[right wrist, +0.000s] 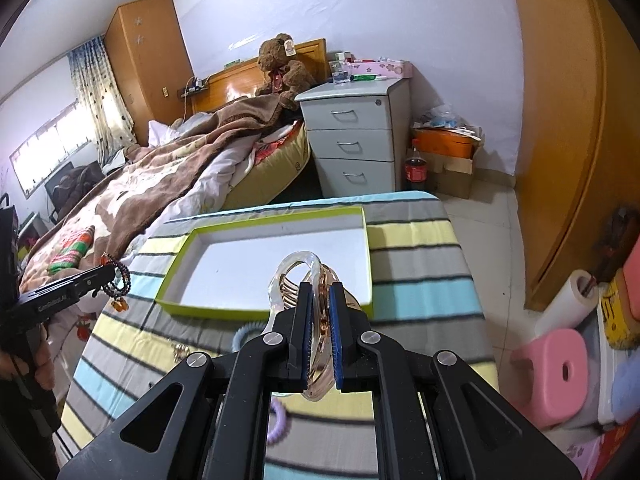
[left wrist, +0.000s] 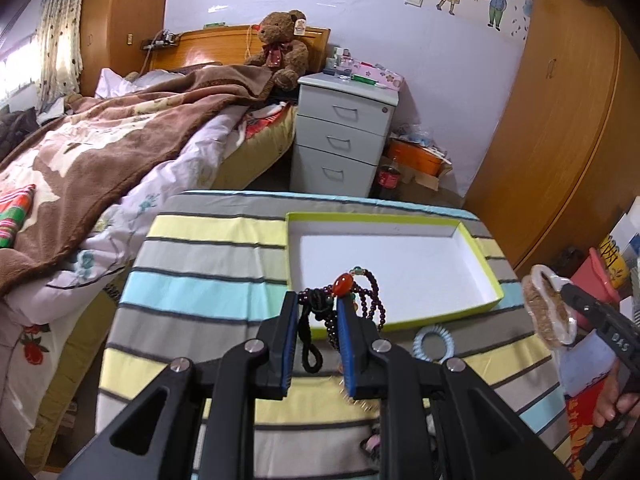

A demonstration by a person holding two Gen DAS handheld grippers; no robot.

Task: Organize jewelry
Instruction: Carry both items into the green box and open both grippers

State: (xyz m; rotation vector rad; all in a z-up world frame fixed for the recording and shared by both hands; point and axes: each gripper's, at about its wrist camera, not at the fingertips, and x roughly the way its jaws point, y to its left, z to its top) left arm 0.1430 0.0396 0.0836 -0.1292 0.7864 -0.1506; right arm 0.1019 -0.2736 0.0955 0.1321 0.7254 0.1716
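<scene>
My left gripper (left wrist: pixel 317 300) is shut on a dark bead necklace (left wrist: pixel 368 300) with an orange-red stone and black cord, held above the near edge of a shallow white tray with a lime-green rim (left wrist: pixel 476 248). My right gripper (right wrist: pixel 321 292) is shut on a rose-gold bangle set in a clear wrap (right wrist: pixel 296 276), held above the tray's (right wrist: pixel 176 276) near edge. The tray looks empty. Each gripper shows in the other's view: the right one with the bangle (left wrist: pixel 560 300), the left one with the beads (right wrist: pixel 116 276).
The tray lies on a striped cloth-covered table (left wrist: pixel 208 288). A light-blue coil hair tie (left wrist: pixel 434 342) lies near the tray. A purple coil tie (right wrist: pixel 278 424) and a small gold piece (right wrist: pixel 180 350) lie nearer me. A bed, grey drawer unit (left wrist: pixel 340 140) and wardrobe stand behind.
</scene>
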